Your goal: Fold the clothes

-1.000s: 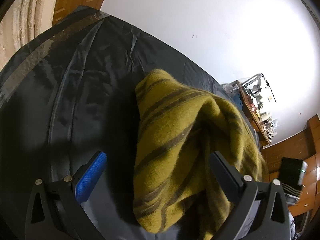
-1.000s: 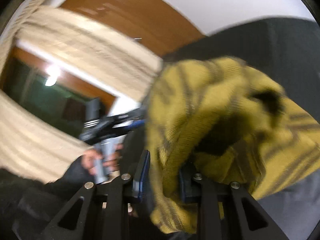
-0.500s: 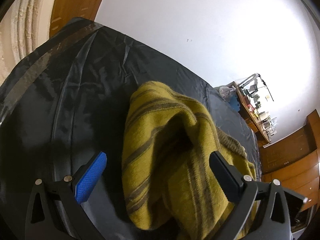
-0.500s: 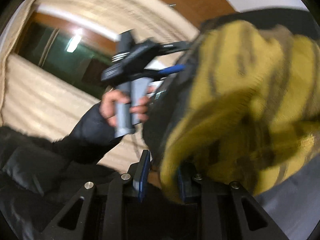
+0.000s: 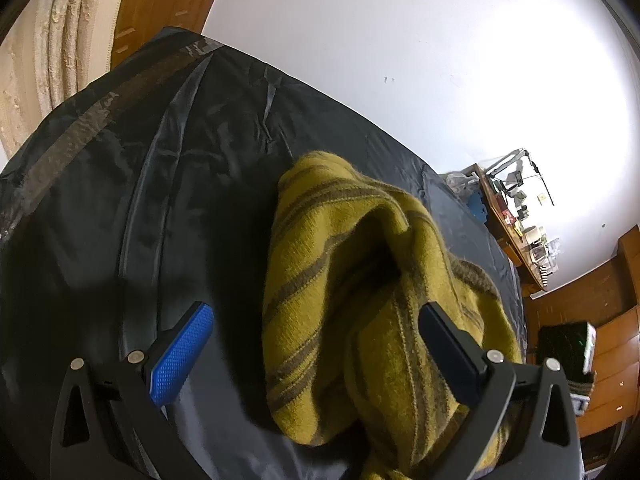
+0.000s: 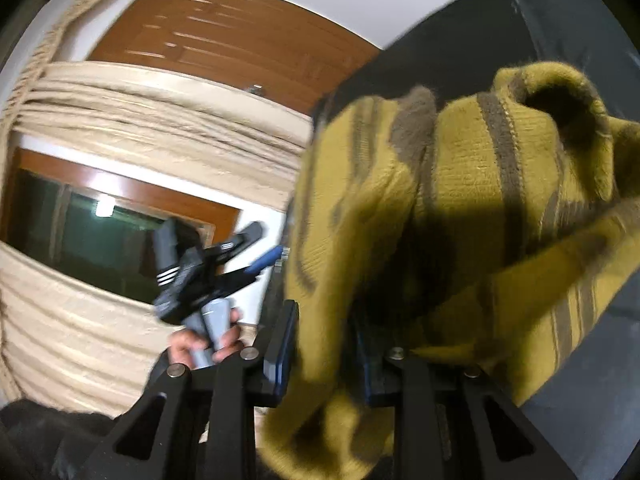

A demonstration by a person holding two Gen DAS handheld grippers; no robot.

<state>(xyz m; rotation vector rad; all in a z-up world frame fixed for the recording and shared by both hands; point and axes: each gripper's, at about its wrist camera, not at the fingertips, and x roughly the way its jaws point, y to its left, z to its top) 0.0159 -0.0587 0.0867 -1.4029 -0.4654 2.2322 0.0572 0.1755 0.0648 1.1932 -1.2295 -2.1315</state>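
Right gripper (image 6: 326, 344) clamps a bunched fold of the mustard striped sweater (image 5: 360, 300) draped over the black-covered surface (image 5: 140, 168); left gripper (image 5: 316, 344) agape, nothing pinched, sweater's right side between its 2 fingers.

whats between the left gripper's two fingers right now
In the left wrist view, the striped yellow sweater hangs bunched between the open left gripper fingers, over the dark sheet. Neither pad seems to press on it.
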